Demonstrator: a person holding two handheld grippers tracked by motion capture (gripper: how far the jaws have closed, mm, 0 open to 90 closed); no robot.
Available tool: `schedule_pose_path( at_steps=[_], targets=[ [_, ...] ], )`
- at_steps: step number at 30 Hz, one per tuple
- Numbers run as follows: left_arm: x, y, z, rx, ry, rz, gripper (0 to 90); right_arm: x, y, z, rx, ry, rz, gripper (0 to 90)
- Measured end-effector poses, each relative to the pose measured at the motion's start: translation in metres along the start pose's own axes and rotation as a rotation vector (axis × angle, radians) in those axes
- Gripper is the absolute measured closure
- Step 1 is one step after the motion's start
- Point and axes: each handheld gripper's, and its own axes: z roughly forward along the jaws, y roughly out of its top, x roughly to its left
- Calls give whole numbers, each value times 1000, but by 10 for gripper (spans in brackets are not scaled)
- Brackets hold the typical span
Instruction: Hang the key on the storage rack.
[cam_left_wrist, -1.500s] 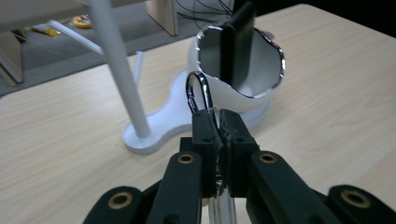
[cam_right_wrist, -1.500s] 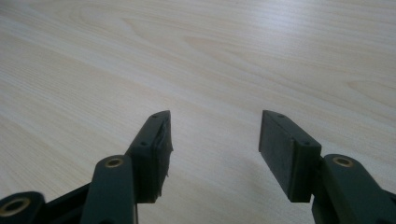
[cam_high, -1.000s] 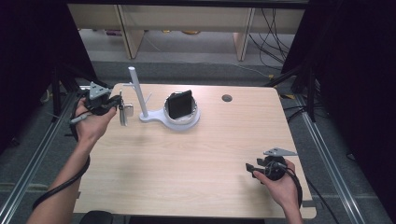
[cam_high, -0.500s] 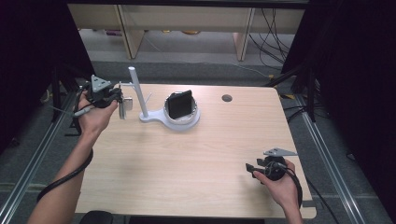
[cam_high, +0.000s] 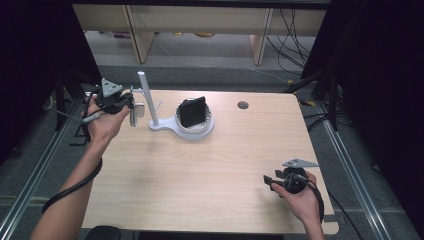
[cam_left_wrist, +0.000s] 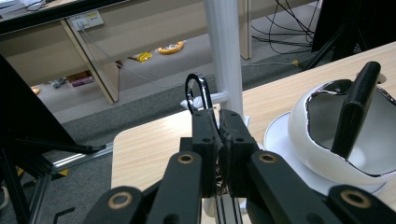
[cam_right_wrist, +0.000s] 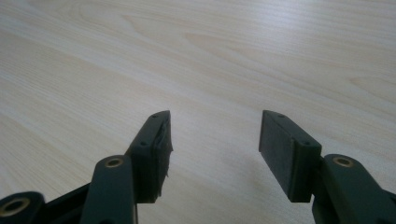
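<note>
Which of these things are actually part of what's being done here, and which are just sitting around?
Part of the job:
- left gripper, shut on a black ring
- white stand with its side peg, right beside the ring

Just lying about:
- white bowl holding a black phone-like slab
- right gripper, open above bare table

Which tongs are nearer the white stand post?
Left. The left tongs are right beside the white stand post, gripping a black loop; the right tongs sit far off at the table's near-right corner.

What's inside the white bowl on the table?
A black flat object stands tilted inside the bowl, sticking above the rim. Its lower end and the bowl's bottom are hidden.
</note>
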Motion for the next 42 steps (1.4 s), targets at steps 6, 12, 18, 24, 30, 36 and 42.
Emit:
schedule_pose_path(
  at_steps=[6,12,18,24,30,36,42],
  targets=[
    [-4,-1,2,7,2,15,852,0,0,0,3,3,-2,450],
    [-5,0,6,12,2,21,852,1,0,-1,11,2,17,449],
    [-8,-2,10,20,-4,31,851,1,0,0,12,3,15,449],
    [-11,-4,17,28,-12,32,851,0,0,0,6,0,17,448],
    [-12,-8,25,32,-20,30,850,1,0,-1,6,11,22,449],
    [-14,-11,31,30,-24,27,848,1,0,-2,3,1,19,448],
    [-15,-11,34,28,-22,26,848,0,0,-2,3,1,17,448]
  ],
)
